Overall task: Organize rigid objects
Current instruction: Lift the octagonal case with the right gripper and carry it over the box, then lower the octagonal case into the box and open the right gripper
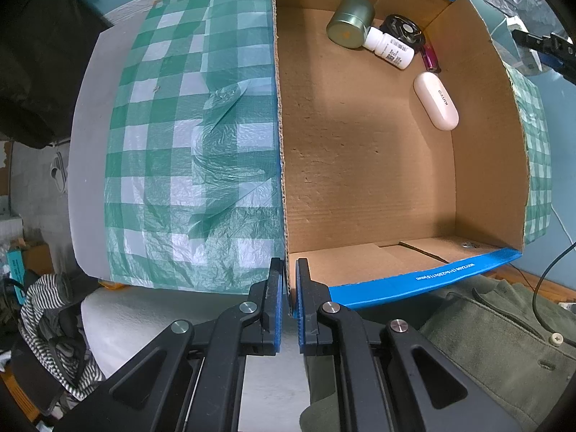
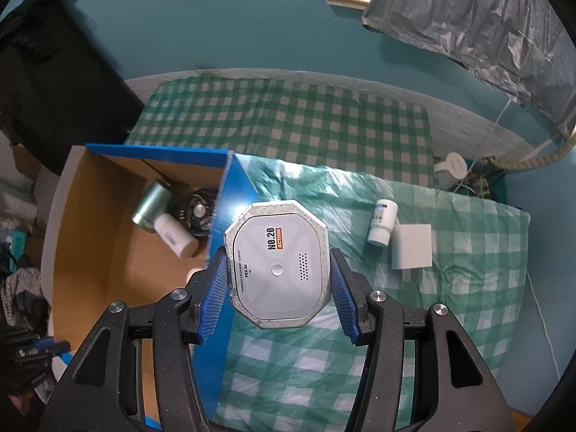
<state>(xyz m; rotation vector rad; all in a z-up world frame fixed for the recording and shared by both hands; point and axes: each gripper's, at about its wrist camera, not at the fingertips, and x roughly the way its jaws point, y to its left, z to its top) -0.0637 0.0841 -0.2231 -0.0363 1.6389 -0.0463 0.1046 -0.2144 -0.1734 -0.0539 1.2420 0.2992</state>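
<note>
The job is to put the hard things into the cardboard box point(image 2: 108, 252). This step: one thing is picked up and is on its way to the box.

The right gripper point(image 2: 279, 277) is closed on a gray eight-sided case point(image 2: 279, 262) w/ "No.20 ACTION" printed on it. Both blue pads point(image 2: 216, 295) press its sides. The case looks lifted off the green checked cloth point(image 2: 450, 288), just beside the box's blue wall point(image 2: 234, 208), on the outside of it. It is not over the box yet.

The left gripper point(image 1: 289, 288) is shut tight on the box's near corner, where the side wall point(image 1: 280, 162) meets the blue front edge point(image 1: 432, 273). One finger is outside the wall & one inside. It seems to hold the box so it can't slide.

Already in the box, at the far end: a green tin point(image 1: 349, 23), a white bottle point(image 1: 390, 48), a small black fan point(image 1: 401, 28), a pink thing point(image 1: 430, 58) (maybe a lighter, too small to tell) & a white oval case point(image 1: 435, 100).

Not yet in, on the cloth to the right: another white bottle point(image 2: 382, 221) & a white plug charger point(image 2: 412, 246), touching each other.

Next move, I think: carry the gray case sideways over the blue wall, go down into the bare part of the box floor, then open up. Keep it high enough so it doesn't bump the wall.
</note>
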